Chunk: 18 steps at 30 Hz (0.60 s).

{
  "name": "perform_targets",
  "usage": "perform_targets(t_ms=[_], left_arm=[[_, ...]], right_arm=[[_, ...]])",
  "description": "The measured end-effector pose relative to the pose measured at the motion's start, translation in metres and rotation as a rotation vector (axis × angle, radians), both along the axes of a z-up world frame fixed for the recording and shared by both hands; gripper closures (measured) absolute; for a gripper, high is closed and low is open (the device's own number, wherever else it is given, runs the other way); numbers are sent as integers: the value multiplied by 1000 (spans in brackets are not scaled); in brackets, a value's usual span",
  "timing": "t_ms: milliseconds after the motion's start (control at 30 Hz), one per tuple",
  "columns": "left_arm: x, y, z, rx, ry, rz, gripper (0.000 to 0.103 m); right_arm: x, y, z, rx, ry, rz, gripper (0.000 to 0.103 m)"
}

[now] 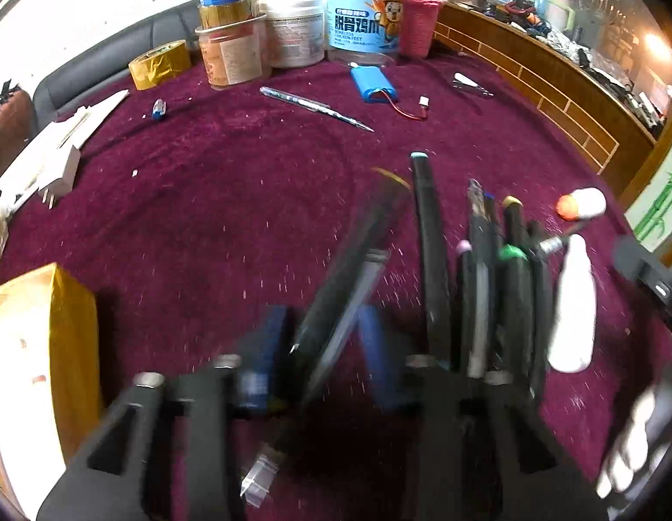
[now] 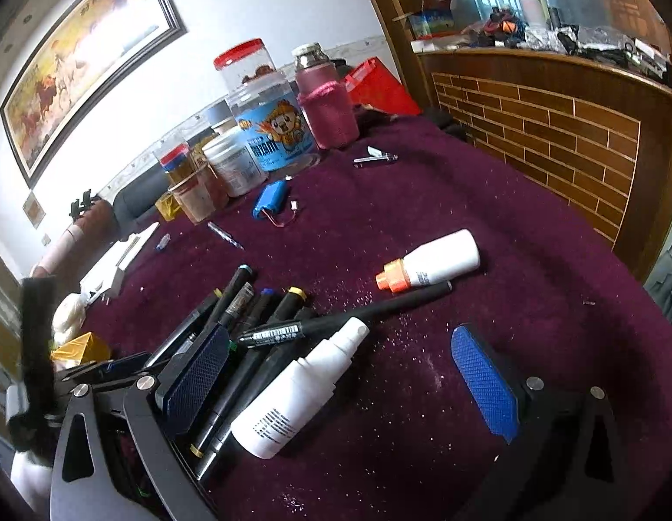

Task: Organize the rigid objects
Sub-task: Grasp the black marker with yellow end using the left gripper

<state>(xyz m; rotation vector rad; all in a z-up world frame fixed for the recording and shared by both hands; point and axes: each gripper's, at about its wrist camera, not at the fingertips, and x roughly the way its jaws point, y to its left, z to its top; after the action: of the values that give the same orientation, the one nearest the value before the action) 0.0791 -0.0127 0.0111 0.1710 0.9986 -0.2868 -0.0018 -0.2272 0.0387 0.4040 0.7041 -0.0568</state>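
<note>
Left gripper (image 1: 323,347) is clamped on two dark pens (image 1: 336,304) — blurry, tilted between its pads. The marker pile (image 1: 488,260) sits just right of it. Right gripper (image 2: 353,386) is spread wide — white spray bottle (image 2: 301,386) lies between its fingers.

Dark pens (image 1: 336,299) between the blue pads of the left gripper (image 1: 321,347): smeared by motion blur, count and markings unreadable. Clear cap (image 1: 260,475) below them: blurred. Row of markers (image 1: 488,286): near ends hidden behind the gripper's right finger. Yellow box (image 1: 36,347): cut off by the left edge. White shape (image 1: 631,447) at lower right: blurred, unidentifiable. Marker pile (image 2: 249,325): partly covered by the left pad (image 2: 197,377) of the right gripper (image 2: 340,386). Black blurred form (image 2: 36,347): cut off at the left edge.
</note>
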Motion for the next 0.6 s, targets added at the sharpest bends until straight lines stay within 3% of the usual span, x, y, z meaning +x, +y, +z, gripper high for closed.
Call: perform_targets(t_ms=[100,400,500,600], left_arm=[[-15,10,6,-36,23,-6,90],[-93,43,13,-218,140,-15,87],[-99,54,20,-303,141,8,86],[-89,52,22,-273,112,37,86]], right_arm=[[0,-3,-4,17,18,-7,2],[0,-3,-6,29,39,-3,2],[2,-2,-7,28,45,2,2],[2,-2,-8,29,49,0,2]])
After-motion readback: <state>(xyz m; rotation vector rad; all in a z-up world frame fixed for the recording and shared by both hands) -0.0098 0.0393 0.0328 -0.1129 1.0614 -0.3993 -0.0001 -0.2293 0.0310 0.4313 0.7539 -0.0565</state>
